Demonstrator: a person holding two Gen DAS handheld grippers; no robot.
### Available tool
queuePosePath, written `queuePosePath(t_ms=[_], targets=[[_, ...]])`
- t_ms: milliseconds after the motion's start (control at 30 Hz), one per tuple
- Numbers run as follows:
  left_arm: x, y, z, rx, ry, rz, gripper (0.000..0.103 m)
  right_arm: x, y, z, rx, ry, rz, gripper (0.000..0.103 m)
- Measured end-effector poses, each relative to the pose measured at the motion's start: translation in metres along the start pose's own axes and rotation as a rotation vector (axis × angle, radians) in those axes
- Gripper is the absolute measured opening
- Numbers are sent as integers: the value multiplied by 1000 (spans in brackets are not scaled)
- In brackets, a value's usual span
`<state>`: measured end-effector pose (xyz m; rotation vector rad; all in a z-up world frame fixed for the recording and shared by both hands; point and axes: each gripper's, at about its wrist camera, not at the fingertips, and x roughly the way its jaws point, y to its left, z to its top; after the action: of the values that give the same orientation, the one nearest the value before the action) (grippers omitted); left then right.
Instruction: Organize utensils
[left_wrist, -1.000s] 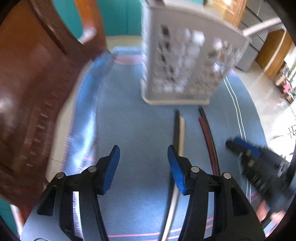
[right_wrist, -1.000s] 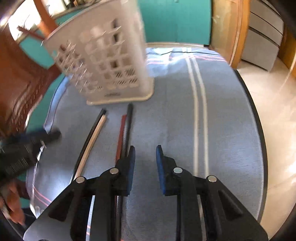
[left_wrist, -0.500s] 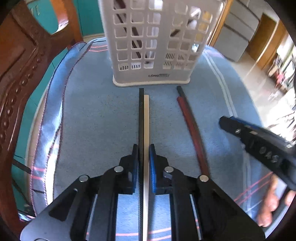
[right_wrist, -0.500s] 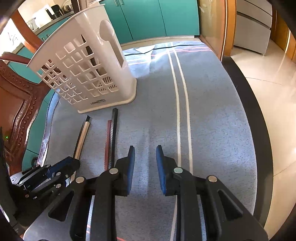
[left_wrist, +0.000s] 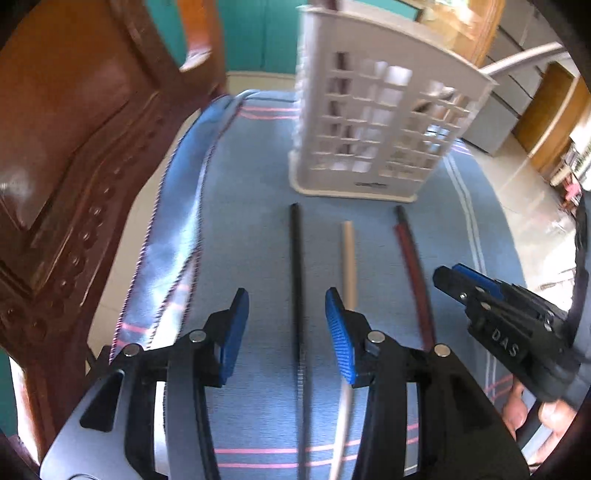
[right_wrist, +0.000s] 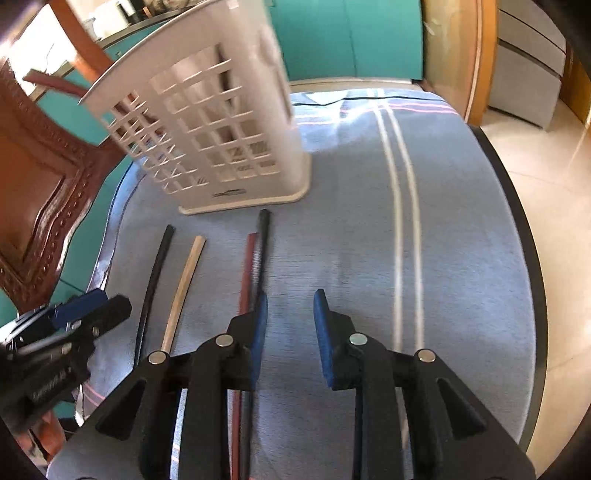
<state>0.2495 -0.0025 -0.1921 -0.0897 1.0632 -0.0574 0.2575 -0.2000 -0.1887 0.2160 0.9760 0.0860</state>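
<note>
- Left gripper (left_wrist: 286, 325) nearest, spread wide, empty, straddling the black chopstick (left_wrist: 296, 280) flat on the blue cloth (left_wrist: 251, 221).
- Pale chopstick (left_wrist: 349, 266) just beside the right-hand pad (left_wrist: 338, 339), apart from the black one.
- Right gripper (right_wrist: 290, 332) released too, holding nothing, beside the red chopstick (right_wrist: 245, 280) and dark chopstick (right_wrist: 261, 243) lying together.
- Likely light, stiff, thin, smooth: prone to rolling or slipping; best pinched mid-length, squarely across the pads.
- Farthest, white slotted basket (left_wrist: 369, 147) upright just past the stick tips.
</note>
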Motion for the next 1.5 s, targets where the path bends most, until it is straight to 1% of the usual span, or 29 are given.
queuePosePath(t_ms=[100,167,400,433,567,600,633,667,767,867,933,1033,1167,1267,1333,1400,1500], targets=[[6,9,2,-22,17,10,44,8,9,-1,-35,10,-15,26],[9,10,0,-21,23,12,44,11,12,1,-50,2,-24,29],[14,3,-5,3,32,14,44,22,19,14,-65,-37,-98,31],[14,1,-7,6,34,16,44,24,19,15,-66,-30,-97,33],[14,-2,-7,11,37,20,45,28,33,14,-166,-48,-199,33],[14,-1,-6,10,36,21,45,27,34,13,-171,-38,-203,33],[13,0,-6,7,36,22,45,25,33,12,-167,-25,-193,26],[13,2,-6,4,36,23,45,22,30,12,-166,-7,-177,11],[19,8,0,-8,39,26,45,12,17,7,-137,32,-148,7],[21,9,1,-9,44,27,45,4,0,4,-80,55,-128,7],[26,8,4,-2,46,33,46,0,-13,5,-29,58,-80,7],[33,0,6,21,42,67,48,-2,-21,7,4,47,-59,10],[40,-11,8,41,42,96,51,0,-17,4,-17,41,-76,23],[42,-16,8,60,46,100,52,2,-8,1,-47,35,-88,30],[44,-19,11,63,47,100,54,3,-5,0,-59,31,-100,31],[46,-21,11,63,41,109,60,2,-4,-2,-61,30,-106,31],[48,-23,12,72,27,126,64,1,-3,-3,-66,24,-116,31]])
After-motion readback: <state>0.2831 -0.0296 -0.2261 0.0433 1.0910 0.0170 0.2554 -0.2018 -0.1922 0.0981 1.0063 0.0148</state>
